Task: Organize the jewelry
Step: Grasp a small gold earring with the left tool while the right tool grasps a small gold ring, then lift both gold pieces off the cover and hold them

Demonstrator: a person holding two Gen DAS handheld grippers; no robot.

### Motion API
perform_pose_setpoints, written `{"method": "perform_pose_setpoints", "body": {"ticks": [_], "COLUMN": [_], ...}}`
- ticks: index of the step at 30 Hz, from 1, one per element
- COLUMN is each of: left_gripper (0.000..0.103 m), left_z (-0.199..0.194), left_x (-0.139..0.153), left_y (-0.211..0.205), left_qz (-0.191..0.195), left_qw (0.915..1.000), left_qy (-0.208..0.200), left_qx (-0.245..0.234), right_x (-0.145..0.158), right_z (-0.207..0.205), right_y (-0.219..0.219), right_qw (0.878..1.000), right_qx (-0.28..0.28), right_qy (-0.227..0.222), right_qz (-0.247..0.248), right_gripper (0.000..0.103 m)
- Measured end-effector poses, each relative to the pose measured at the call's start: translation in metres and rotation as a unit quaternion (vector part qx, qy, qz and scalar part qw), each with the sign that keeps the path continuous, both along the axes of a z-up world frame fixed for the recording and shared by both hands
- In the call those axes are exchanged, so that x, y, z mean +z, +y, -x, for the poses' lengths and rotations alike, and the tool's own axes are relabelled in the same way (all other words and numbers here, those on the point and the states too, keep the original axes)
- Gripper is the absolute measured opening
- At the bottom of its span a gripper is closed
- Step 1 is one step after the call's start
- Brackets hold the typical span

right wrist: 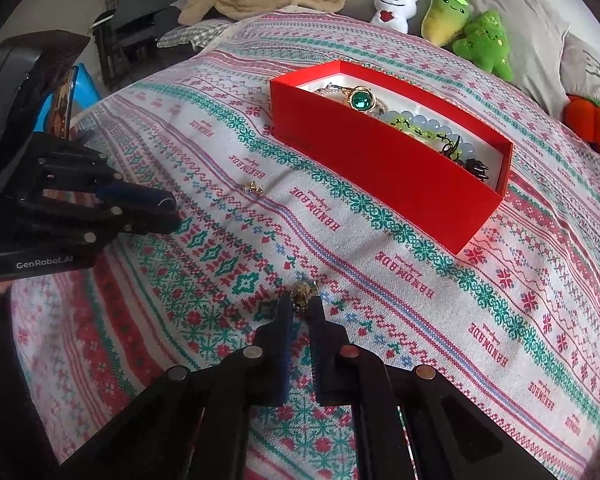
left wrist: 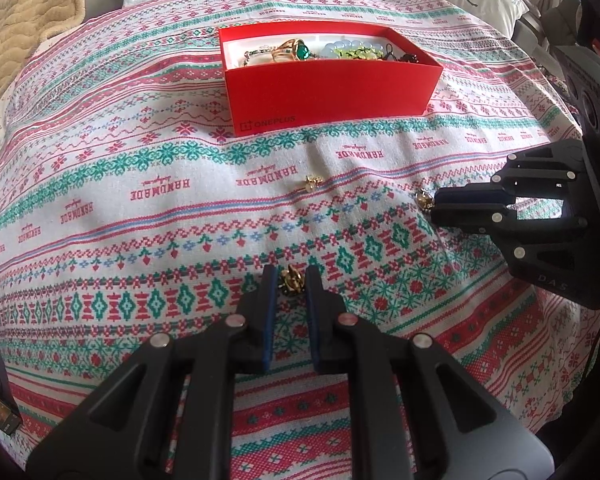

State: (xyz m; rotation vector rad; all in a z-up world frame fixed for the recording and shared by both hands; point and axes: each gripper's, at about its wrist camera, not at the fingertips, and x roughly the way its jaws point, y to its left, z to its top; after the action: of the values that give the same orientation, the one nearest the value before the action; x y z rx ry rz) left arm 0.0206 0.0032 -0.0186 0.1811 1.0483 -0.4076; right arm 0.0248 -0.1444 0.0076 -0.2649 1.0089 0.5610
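Both claws were down at the patterned cloth (left wrist: 148,216) spread over the bed, each pinching one small gold piece. The left claw (left wrist: 291,280) held a gold trinket (left wrist: 292,277) between its blue pads, its jaws nearly together and the fingertips angled steeply toward the fabric. The right claw (right wrist: 301,307) had its jaws pressed in on a gold bead charm (right wrist: 303,294); seen from the left wrist view, that charm (left wrist: 425,199) sat at the very tip of the claw, just off the cloth.

A third gold piece, a stud (left wrist: 313,182), lay loose on the cloth between the two claws and the red box (left wrist: 332,92), untouched.

The box stood open farther back on the bed and already carried a green-stone ring (right wrist: 362,101), a pale bead bracelet (right wrist: 432,124) and some dark hair clips (right wrist: 474,168) at its far end. That suggests the box was the collecting place, and the small pieces were being gathered from the cloth one by one.

Both grips were taken at the fingertips, probably because such tiny pieces give nothing else to hold. They could slip during a lift, so a steady carry to the box seemed wise. Plush toys (right wrist: 482,42) lined the back of the bed, clear of the work.
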Motion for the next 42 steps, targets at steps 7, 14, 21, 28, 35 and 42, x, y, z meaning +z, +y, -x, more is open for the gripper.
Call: {"method": "perform_pose_setpoints", "body": {"ticks": [7, 14, 21, 28, 35, 42], "left_gripper": [0.015, 0.015, 0.015, 0.015, 0.015, 0.015], "left_z": [0.000, -0.001, 0.000, -0.001, -0.006, -0.014], "left_x": [0.000, 0.000, 0.001, -0.001, 0.002, 0.013], "left_y": [0.000, 0.000, 0.000, 0.000, 0.000, 0.001], "left_qz": [0.001, 0.001, 0.000, -0.001, 0.000, 0.009], "left_qw": [1.0000, 1.0000, 1.0000, 1.0000, 1.0000, 0.9999], "left_qy": [0.001, 0.001, 0.000, 0.000, 0.000, -0.006], "left_qx": [0.000, 0.000, 0.000, 0.000, 0.002, 0.008], "right_x": [-0.002, -0.003, -0.005, -0.004, 0.006, 0.027], "right_z": [0.000, -0.009, -0.011, -0.007, -0.009, -0.011], "right_y": [-0.001, -0.001, 0.002, 0.006, 0.000, -0.010], "right_qw": [1.000, 1.000, 1.000, 1.000, 1.000, 0.999], "right_qx": [-0.004, -0.016, -0.022, -0.010, -0.016, -0.031], "right_qy": [0.010, 0.010, 0.006, 0.001, 0.001, -0.013], "right_qz": [-0.007, -0.012, -0.012, -0.004, -0.017, -0.041], "right_gripper": [0.017, 0.029, 0.027, 0.015, 0.009, 0.009]}}
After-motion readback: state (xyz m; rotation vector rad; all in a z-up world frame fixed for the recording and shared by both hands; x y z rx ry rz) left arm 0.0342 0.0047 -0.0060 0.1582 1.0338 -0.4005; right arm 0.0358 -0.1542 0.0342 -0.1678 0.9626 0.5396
